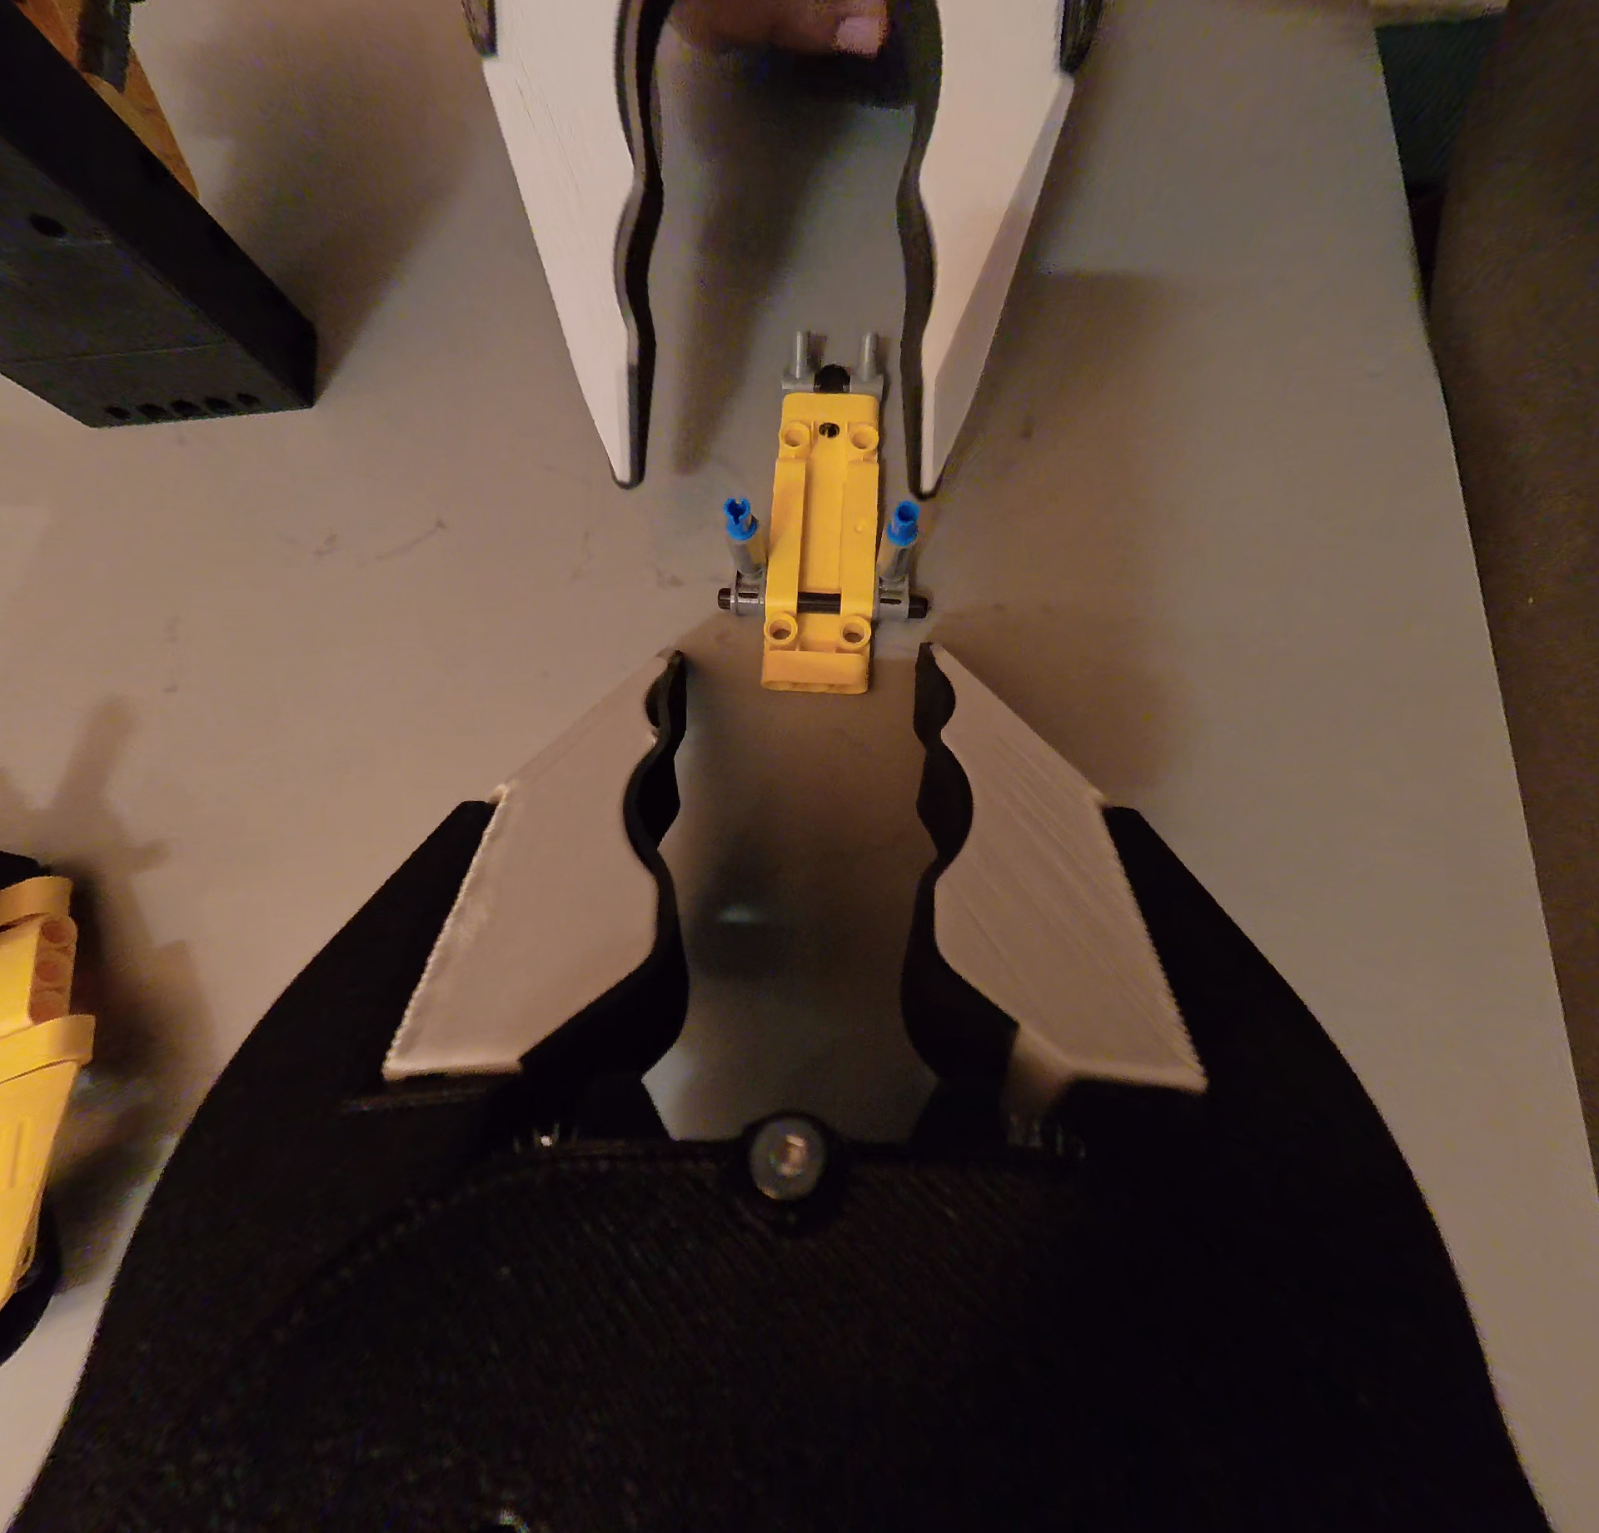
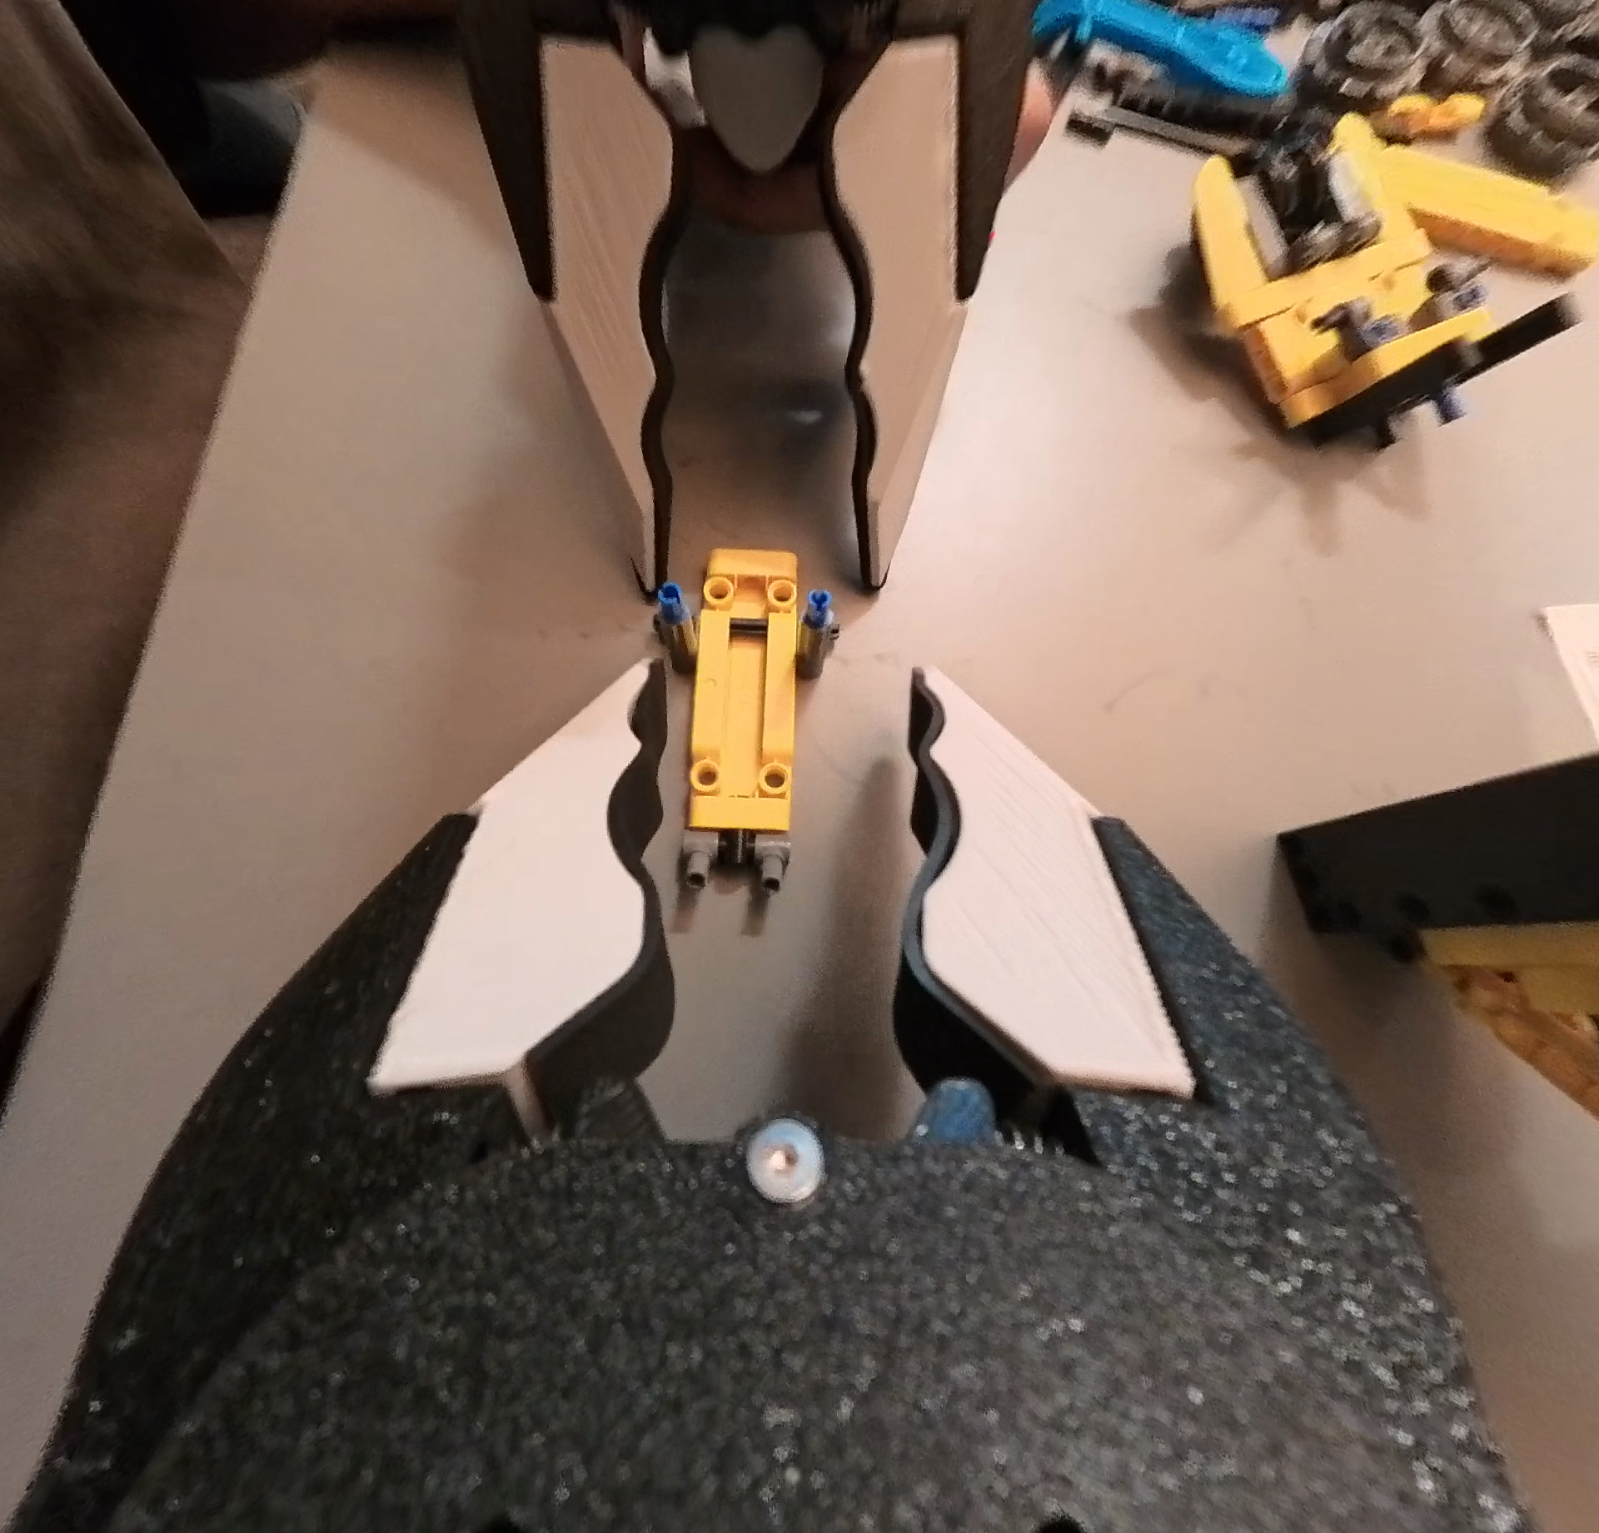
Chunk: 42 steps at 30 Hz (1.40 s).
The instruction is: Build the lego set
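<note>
Plain grey table [image 1: 303,626], warm dim light. Lying flat in the middle is a small yellow brick piece [image 1: 822,540], long and narrow, with two blue pins [image 1: 735,518] sticking up at its sides and grey connectors [image 1: 832,367] at one end.

Both claws point at it from opposite ends. The left gripper [image 1: 800,657] has its jaws spread wide, tips just short of the piece's near end, not touching it. The right gripper [image 2: 783,678] is spread too, and the piece's grey-connector end sits between its fingers, closer to the left finger [image 2: 554,843]; can't tell if it touches. Neither one holds anything.

Further out: a black box [image 1: 130,280] sits off to one side, a bigger yellow build [image 2: 1350,280] is well apart on the table, and behind that there's a blue part [image 2: 1159,34] and a blurry pile of black wheels [image 2: 1471,38]. A white sheet [image 2: 1570,670] pokes in at the edge.
</note>
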Available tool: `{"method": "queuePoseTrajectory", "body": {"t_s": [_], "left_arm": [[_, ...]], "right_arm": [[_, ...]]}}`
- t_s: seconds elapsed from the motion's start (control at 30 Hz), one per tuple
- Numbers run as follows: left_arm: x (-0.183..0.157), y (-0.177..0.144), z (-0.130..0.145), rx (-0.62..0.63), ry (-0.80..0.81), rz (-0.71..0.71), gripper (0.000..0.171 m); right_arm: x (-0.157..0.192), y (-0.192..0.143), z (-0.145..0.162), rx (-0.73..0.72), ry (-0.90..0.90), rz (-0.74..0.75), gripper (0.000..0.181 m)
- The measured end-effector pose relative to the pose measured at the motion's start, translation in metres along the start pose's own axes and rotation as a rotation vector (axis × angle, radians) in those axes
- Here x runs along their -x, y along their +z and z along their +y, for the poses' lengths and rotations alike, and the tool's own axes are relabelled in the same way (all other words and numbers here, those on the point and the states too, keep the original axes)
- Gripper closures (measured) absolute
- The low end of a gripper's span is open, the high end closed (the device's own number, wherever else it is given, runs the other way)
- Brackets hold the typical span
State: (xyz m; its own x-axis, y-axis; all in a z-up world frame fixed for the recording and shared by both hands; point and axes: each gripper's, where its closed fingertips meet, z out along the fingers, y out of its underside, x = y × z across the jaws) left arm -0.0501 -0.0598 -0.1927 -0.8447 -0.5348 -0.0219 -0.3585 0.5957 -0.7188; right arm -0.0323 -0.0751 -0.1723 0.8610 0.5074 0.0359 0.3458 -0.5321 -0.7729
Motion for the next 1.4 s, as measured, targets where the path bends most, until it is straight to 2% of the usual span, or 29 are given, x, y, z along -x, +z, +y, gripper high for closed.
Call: {"method": "queuePoseTrajectory", "body": {"t_s": [0.33, 0.53, 0.77, 1.1, 1.4], "left_arm": [[0.000, 0.000, 0.000, 0.001, -0.001, 0.001, 0.121], [0.000, 0.000, 0.000, 0.002, -0.002, 0.002, 0.121], [0.000, 0.000, 0.000, 0.002, -0.004, 0.004, 0.121], [0.000, 0.000, 0.001, 0.004, -0.002, 0.004, 0.121], [0.000, 0.000, 0.001, 0.004, -0.003, 0.004, 0.121]], "right_arm": [[-0.006, -0.014, -0.021, -0.131, 0.033, 0.017, 0.127], [-0.013, -0.003, -0.011, -0.105, 0.118, 0.011, 0.128], [-0.025, -0.016, -0.027, -0.240, 0.225, 0.008, 0.129], [-0.032, -0.012, -0.026, -0.248, 0.317, -0.008, 0.130], [-0.031, -0.009, -0.025, -0.225, 0.303, -0.005, 0.131]]}}
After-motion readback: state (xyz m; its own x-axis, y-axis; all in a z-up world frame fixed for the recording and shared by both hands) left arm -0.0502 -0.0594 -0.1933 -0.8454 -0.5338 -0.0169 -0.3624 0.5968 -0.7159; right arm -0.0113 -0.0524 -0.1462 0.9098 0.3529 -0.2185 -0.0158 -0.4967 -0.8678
